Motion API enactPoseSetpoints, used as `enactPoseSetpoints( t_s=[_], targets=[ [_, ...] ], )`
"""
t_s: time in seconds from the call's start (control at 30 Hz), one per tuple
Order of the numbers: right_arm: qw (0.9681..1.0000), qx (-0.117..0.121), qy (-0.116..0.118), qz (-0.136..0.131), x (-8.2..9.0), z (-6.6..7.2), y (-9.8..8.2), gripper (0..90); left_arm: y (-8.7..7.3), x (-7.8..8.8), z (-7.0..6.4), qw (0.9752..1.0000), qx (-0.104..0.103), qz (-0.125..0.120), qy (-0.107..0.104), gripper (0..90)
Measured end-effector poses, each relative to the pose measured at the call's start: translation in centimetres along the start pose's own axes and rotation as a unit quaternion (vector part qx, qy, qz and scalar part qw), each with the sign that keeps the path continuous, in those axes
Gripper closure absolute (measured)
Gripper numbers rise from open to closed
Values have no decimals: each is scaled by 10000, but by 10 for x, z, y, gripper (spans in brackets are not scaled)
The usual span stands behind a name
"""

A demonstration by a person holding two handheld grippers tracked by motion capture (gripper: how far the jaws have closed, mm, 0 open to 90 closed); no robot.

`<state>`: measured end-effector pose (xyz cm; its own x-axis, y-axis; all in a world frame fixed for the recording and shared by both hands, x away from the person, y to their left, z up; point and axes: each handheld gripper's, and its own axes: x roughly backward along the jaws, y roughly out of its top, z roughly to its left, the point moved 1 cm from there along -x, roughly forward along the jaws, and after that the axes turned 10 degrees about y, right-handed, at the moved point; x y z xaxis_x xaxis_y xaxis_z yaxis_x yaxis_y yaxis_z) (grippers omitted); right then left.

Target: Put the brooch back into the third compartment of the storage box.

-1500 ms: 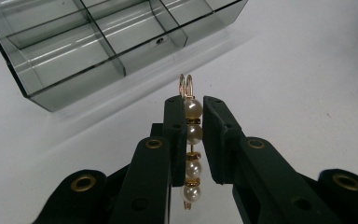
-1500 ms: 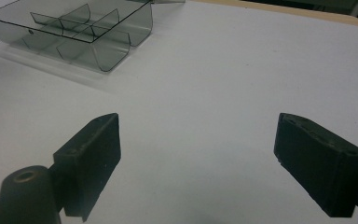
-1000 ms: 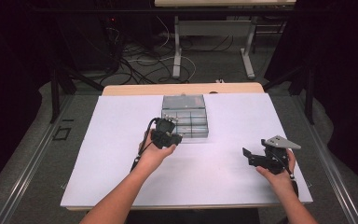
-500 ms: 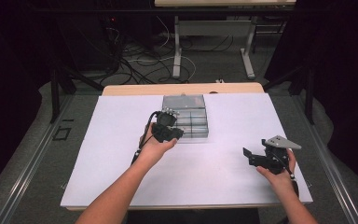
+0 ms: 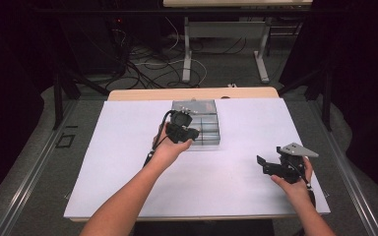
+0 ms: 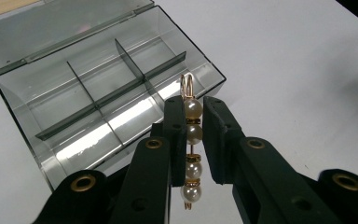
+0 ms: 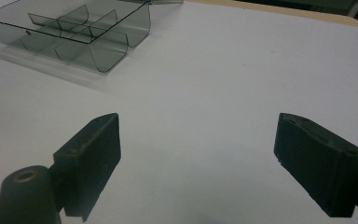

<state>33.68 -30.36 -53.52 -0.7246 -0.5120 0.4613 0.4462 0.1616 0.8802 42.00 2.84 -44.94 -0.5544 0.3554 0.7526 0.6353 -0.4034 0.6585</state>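
Left gripper (image 6: 194,135): fingers (image 6: 175,126) clamped on a pearl pin (image 6: 192,140), a gold-coloured wire strung with four pale beads. The wire loop at the top stands clear above the fingers; the lowest bead and the wire end hang below them. The middle stretch is partly covered by the finger edges, and the pin's clasp cannot be made out. In the high view this gripper (image 5: 181,129) is a dark mass, its fingers and the pin too small to tell apart.

The pin is held in the air over the near edge of a clear grey box (image 6: 98,98), whose lid (image 6: 51,28) lies open and flat behind it. Cross walls split the box into compartments; the frame's upper edge cuts off the lid's far side, and the gripper body hides the box's near corner. Glare on the floor of the near compartments makes it hard to see whether anything lies in them. The box (image 5: 207,129) sits toward the far edge of the white table (image 5: 128,162), about midway along it.

Right gripper (image 5: 271,164): fingers (image 7: 93,154) wide apart, nothing between them, over bare table near the right-hand front corner. In its own view, both fingers are cut off at the bottom, and the box (image 7: 74,32) is cropped at upper left.
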Motion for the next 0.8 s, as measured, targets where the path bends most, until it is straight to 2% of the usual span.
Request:
enactPoseSetpoints(
  t_s=[0.33,0.43,0.47,0.53,0.63,0.8],
  targets=[
    [10000,-12,11,8,0,0,0,144,11,-8,-2,10000,21,-19,-4,802],
    [10000,5,10,5,0,1,0,144,14,-11,-2,9999,103,-66,8,802],
    [10000,9,13,6,0,1,0,144,15,-11,-1,10000,42,-50,9,802],
    [10000,6,20,19,0,1,0,144,18,-13,-2,9999,103,-71,20,802],
    [10000,8,20,22,0,1,0,144,21,-15,-2,10000,15,-39,48,803],
    [10000,-4,22,8,0,0,0,144,27,-18,-3,10000,-14,-46,44,802]
  ],
)
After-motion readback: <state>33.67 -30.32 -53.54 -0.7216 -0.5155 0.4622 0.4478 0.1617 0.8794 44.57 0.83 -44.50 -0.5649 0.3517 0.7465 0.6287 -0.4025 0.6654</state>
